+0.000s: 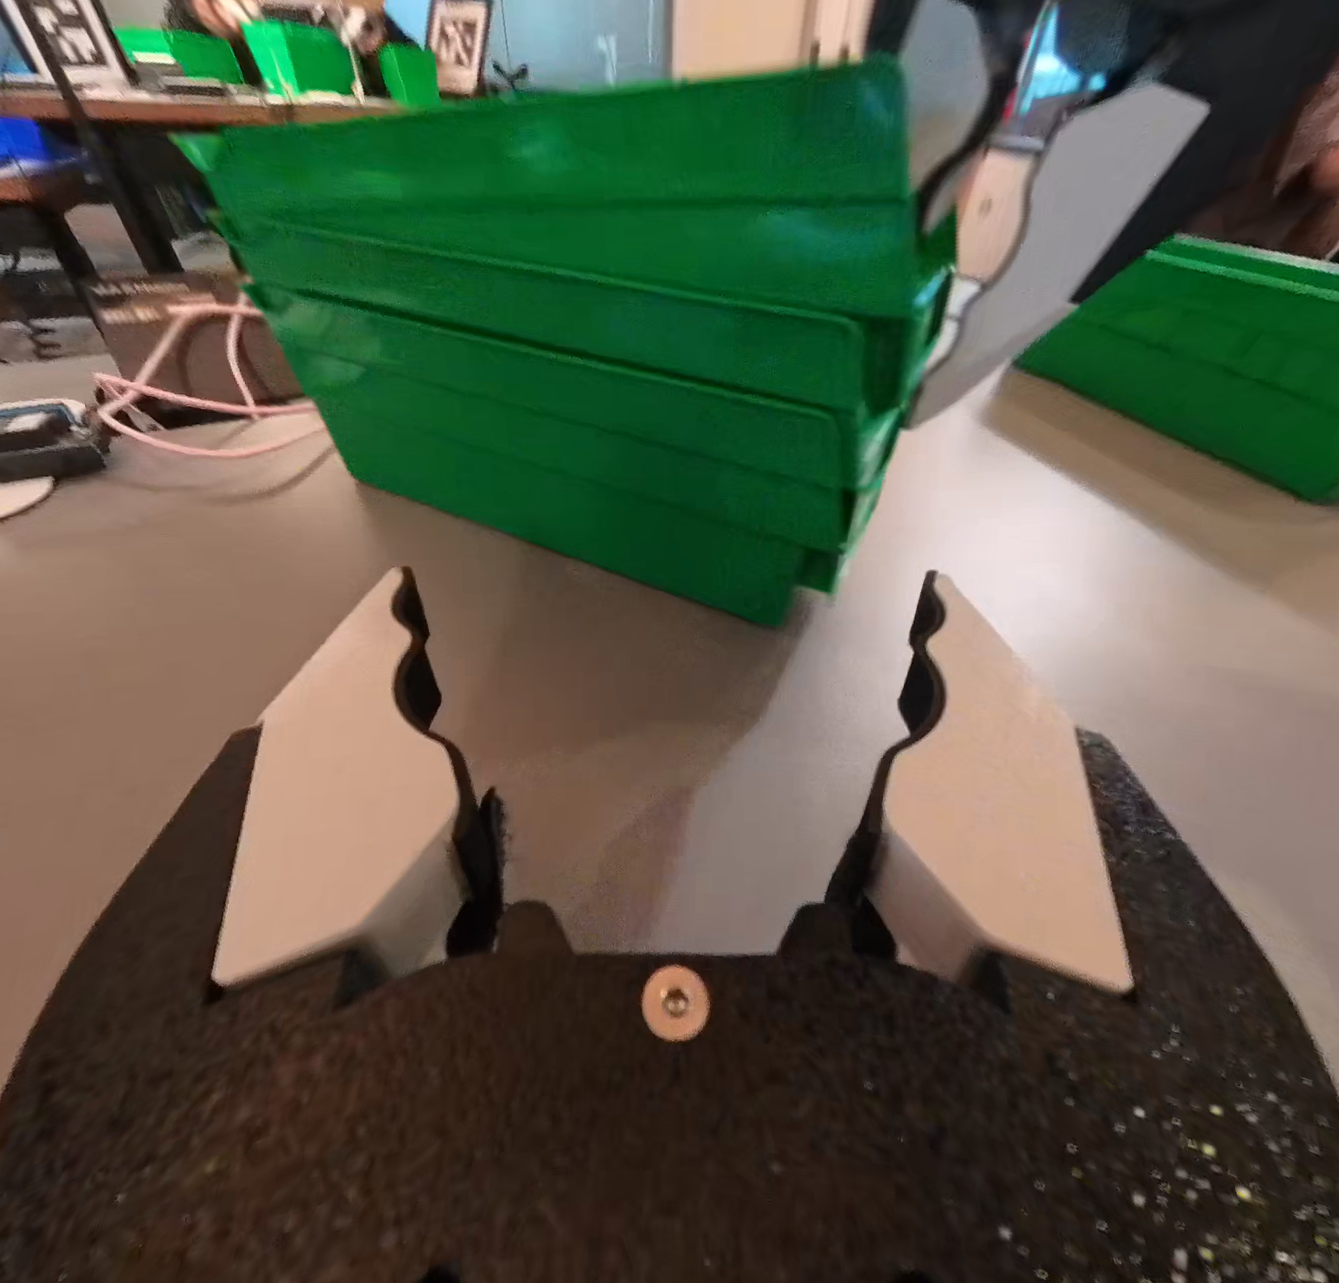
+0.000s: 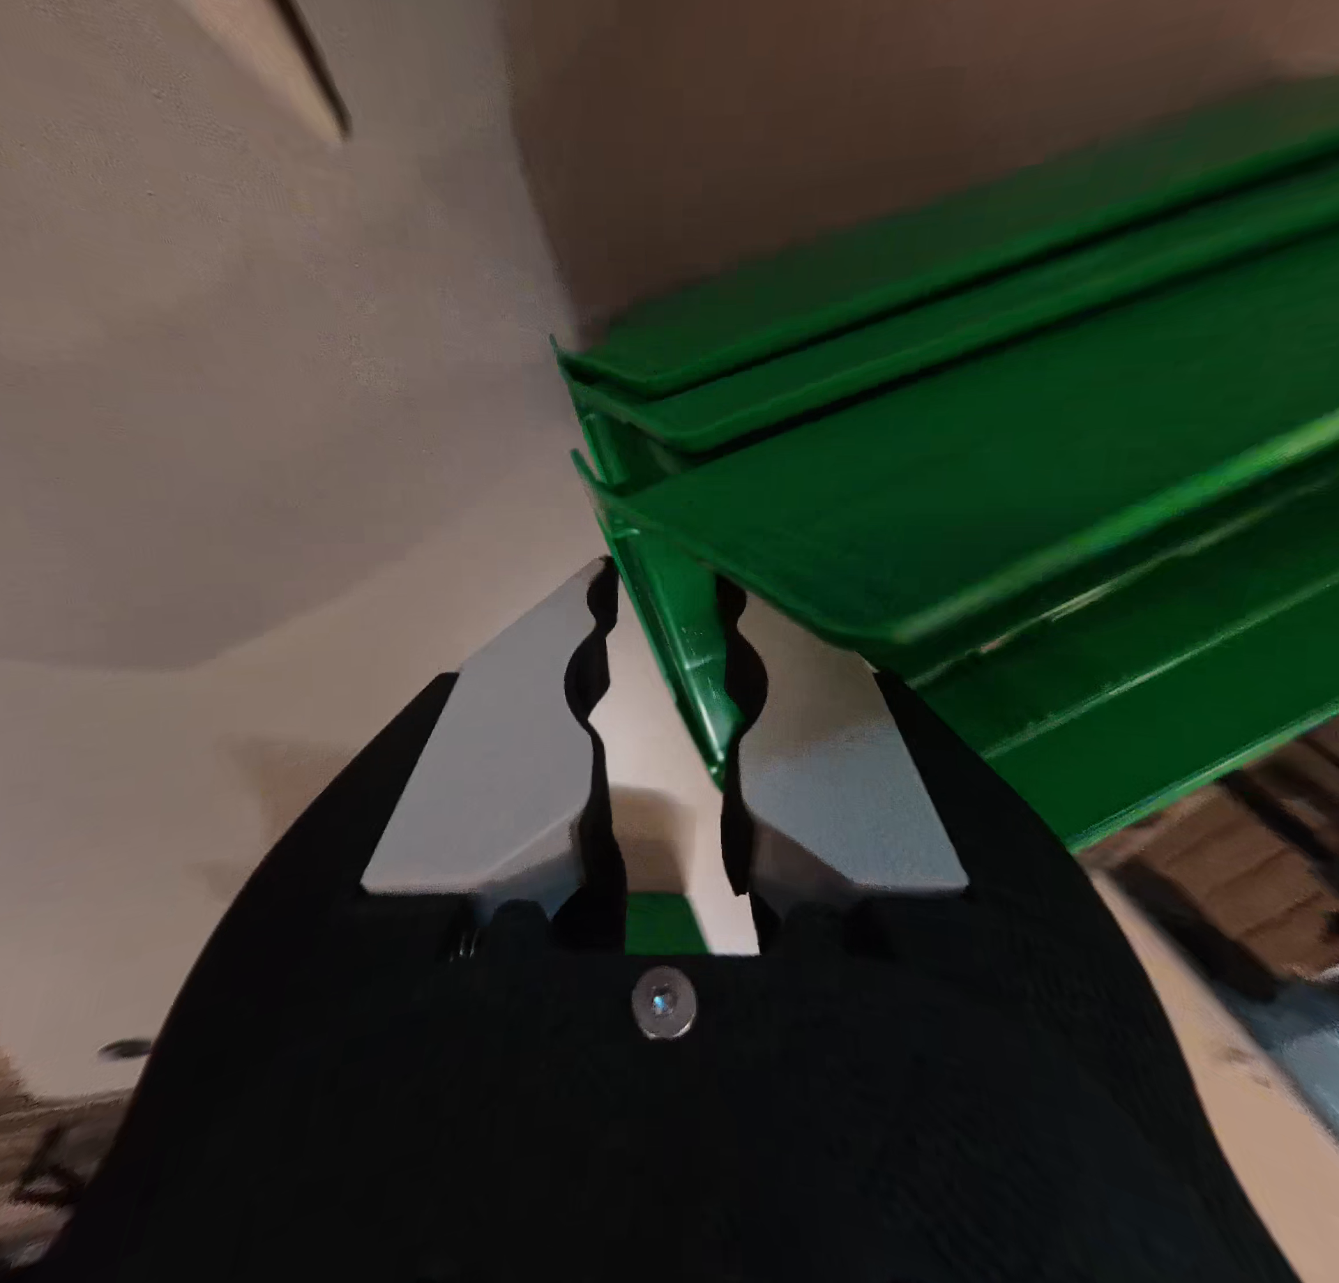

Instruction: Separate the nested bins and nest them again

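A stack of nested green bins [image 1: 580,408] stands on the beige table [image 1: 217,596] in the left wrist view. The top bin [image 1: 551,154] is tilted, with its right end higher. My left gripper [image 1: 666,578] is open and empty, low over the table just in front of the stack. My right gripper [image 1: 942,292] is at the stack's right end. In the right wrist view, my right gripper [image 2: 663,582] has its jaws closed around the end wall [image 2: 681,654] of a green bin, with several nested rims [image 2: 942,393] beside it.
Another green bin [image 1: 1195,364] lies on the table to the right. Pink cables [image 1: 167,393] and a black device [image 1: 43,444] are at the left edge. A back table [image 1: 181,107] carries more green bins and marker boards. A dark sleeve [image 1: 1232,53] is at the upper right.
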Available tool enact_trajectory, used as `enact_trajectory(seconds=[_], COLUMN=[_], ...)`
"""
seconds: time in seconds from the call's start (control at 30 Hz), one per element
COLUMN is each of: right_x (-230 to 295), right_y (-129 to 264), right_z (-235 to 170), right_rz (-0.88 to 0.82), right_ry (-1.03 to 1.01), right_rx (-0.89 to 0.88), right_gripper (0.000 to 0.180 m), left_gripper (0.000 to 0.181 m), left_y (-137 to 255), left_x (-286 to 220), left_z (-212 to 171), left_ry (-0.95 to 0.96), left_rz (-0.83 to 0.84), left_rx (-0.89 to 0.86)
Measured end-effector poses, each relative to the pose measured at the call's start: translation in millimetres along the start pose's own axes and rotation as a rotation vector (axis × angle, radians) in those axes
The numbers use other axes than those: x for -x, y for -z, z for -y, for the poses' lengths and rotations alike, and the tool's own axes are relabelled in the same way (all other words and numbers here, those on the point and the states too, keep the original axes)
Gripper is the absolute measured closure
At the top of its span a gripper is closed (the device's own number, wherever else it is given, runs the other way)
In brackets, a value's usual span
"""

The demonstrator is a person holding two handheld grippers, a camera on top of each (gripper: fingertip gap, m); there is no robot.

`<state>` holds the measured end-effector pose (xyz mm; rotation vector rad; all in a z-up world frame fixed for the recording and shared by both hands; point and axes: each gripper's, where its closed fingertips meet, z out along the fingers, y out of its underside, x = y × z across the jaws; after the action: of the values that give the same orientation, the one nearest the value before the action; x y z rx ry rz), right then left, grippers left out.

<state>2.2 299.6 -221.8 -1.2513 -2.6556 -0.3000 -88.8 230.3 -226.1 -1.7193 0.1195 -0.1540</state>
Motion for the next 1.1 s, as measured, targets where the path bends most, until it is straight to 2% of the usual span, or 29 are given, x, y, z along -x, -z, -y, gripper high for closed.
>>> enact_trajectory(seconds=[0.07,0.13,0.23,0.3,0.43,0.53,0.63,0.9,1.1], right_x=[9,12,-17,-43,-73,-86,-85,-93,-88], right_y=[11,34,64,74,64,46,43,50,48], right_z=[-15,-11,5,21,36,35,43,36,38], right_rz=[0.090,0.195,0.182,0.136,0.058,0.008,0.022,-0.141,-0.109], right_ry=[-0.106,-0.236,-0.435,-0.557,-0.641,-0.698,-0.687,-0.710,-0.681], right_rx=[-0.057,-0.193,-0.374,-0.468,-0.450,-0.361,-0.366,-0.451,-0.442], right_gripper=[0.150,0.146,0.128,0.127,0.131,0.147,0.168,0.172,0.172], left_gripper=[0.053,0.054,0.055,0.056,0.059,0.059,0.061,0.063,0.065], left_y=[3,6,10,16,21,23,25,24,22], left_x=[5,9,16,17,21,21,20,20,18], left_z=[9,15,17,20,16,16,17,16,14], left_ry=[0.020,0.042,0.043,0.043,0.022,0.049,0.043,0.058,0.052], left_rz=[0.009,0.016,0.046,0.052,0.067,0.059,0.054,0.046,0.040], left_rx=[-0.062,-0.105,-0.124,-0.145,-0.137,-0.143,-0.149,-0.144,-0.132])
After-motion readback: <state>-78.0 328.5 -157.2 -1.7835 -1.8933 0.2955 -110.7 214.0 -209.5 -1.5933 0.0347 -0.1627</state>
